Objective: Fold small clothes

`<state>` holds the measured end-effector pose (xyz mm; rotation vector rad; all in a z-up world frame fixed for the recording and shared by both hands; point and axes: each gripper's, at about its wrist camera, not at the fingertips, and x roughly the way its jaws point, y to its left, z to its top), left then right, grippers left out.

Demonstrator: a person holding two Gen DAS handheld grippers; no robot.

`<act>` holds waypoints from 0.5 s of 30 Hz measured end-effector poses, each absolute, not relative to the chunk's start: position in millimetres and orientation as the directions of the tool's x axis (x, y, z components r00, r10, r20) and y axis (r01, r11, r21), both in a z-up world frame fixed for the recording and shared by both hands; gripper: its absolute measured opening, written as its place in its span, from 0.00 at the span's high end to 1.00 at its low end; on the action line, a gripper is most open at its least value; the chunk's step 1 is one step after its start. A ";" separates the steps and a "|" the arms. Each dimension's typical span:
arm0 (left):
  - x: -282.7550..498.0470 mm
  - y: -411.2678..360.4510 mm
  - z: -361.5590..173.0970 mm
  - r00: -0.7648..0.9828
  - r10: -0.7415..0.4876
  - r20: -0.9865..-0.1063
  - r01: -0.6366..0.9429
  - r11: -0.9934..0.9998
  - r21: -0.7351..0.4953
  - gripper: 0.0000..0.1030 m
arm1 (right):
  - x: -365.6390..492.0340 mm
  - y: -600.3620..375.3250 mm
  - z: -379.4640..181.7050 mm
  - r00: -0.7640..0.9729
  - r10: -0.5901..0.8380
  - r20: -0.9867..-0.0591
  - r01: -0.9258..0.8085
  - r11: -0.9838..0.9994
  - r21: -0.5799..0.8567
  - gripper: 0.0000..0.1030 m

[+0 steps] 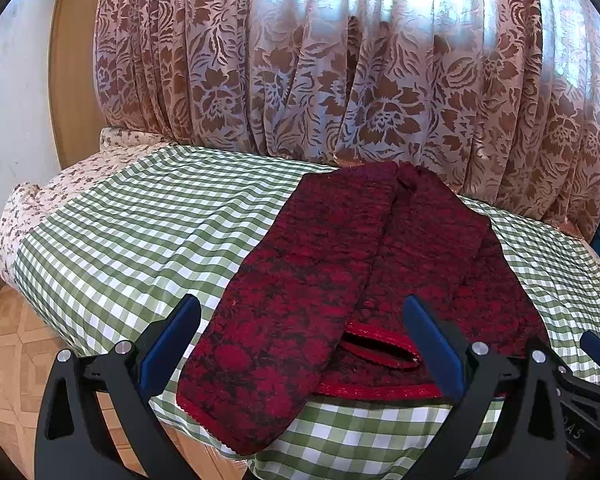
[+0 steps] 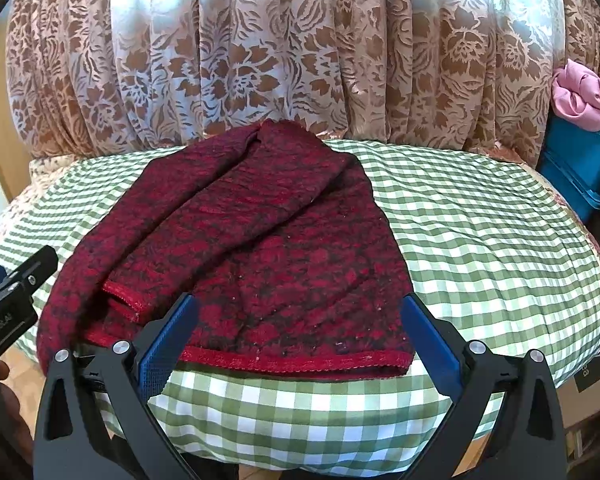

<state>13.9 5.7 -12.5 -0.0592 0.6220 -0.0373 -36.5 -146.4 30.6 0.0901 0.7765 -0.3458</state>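
Observation:
A dark red patterned garment (image 1: 340, 280) lies partly folded on the green-checked cloth (image 1: 140, 240), with its left part laid over the middle and its hem near the front edge. My left gripper (image 1: 300, 308) hovers open just above the garment's near end, nothing between its blue pads (image 1: 168, 344). In the right wrist view the same garment (image 2: 260, 248) spreads across the checked cloth (image 2: 480, 260). My right gripper (image 2: 300, 308) is open over the hem (image 2: 300, 360), empty. The left gripper (image 2: 16, 280) shows at that view's left edge.
A brown floral curtain (image 1: 340, 72) hangs right behind the cushion-like surface. A blue bin (image 2: 580, 172) with pink cloth (image 2: 584, 96) on top stands at the right. Patterned floor (image 1: 12, 340) lies below the left edge. A floral sheet (image 1: 40, 208) shows under the checked cloth.

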 end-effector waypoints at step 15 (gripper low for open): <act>16.0 10.3 -16.0 0.812 -0.043 -0.582 0.007 0.998 -0.063 0.02 | -32.9 -140.6 29.4 0.662 -0.265 -0.701 0.320 0.946 -0.055 0.03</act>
